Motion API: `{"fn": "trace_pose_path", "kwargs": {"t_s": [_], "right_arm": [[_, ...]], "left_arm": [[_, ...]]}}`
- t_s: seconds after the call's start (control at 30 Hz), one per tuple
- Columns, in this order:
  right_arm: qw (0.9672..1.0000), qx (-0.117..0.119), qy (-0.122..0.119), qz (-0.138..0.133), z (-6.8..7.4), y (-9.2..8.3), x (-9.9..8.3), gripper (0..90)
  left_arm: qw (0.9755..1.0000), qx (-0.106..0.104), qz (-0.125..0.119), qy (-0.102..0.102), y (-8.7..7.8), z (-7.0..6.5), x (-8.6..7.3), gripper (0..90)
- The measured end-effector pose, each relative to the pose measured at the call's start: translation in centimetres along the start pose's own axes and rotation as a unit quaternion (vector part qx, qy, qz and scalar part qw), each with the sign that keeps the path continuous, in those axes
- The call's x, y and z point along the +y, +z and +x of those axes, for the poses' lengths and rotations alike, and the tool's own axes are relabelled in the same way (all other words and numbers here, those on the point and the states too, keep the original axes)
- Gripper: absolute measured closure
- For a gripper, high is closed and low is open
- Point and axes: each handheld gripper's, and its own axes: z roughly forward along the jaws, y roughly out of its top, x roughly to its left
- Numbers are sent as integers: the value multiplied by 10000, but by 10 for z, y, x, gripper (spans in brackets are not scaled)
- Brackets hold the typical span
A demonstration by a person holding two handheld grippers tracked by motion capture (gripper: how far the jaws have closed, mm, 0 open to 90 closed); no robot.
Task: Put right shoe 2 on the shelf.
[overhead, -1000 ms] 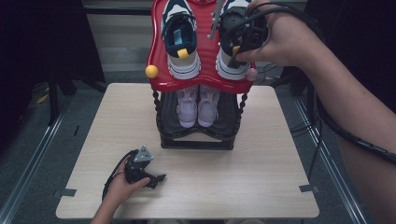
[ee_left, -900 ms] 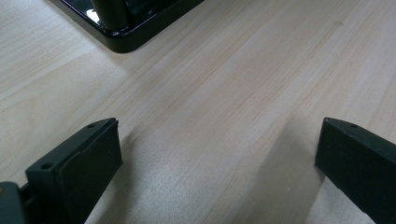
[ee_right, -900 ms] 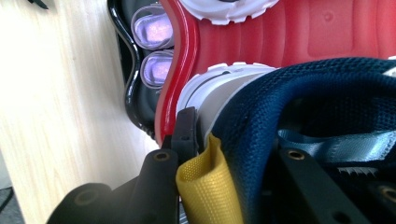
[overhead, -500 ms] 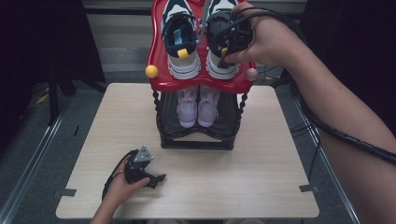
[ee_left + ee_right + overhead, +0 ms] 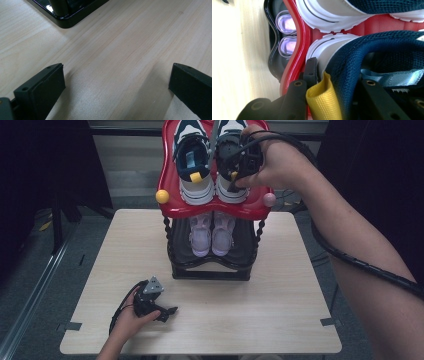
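On the red shelf (image 5: 172, 205), the right sneaker (image 5: 229, 150) points away, heel nearest

Pale wood bench in a dim, dark-walled room

The light-grained bench (image 5: 280, 320) stands on a grey floor (image 5: 40, 285), with small grey tape tabs at its near corners. Black curtains (image 5: 45, 165) hang at both sides, a pale panel (image 5: 135, 175) sits behind, and a metal rail (image 5: 35, 290) runs along the floor at left.
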Motion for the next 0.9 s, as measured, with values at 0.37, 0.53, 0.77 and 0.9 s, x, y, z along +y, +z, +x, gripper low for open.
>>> {"fn": "trace_pose_path", "kwargs": {"t_s": [0.37,0.53,0.77,0.9], "right_arm": [[9998,42,-154,-73,-3,2,-1,693],[9997,59,-240,-81,-4,2,-2,689],[9997,68,-205,-105,-5,2,-3,678],[9996,44,-222,-140,-7,2,-5,669]], "left_arm": [[10000,0,-2,-2,0,0,0,0],[10000,1,-2,-1,0,0,0,0],[10000,5,-19,-22,0,0,0,0],[10000,5,-17,-20,0,0,0,0]]}}
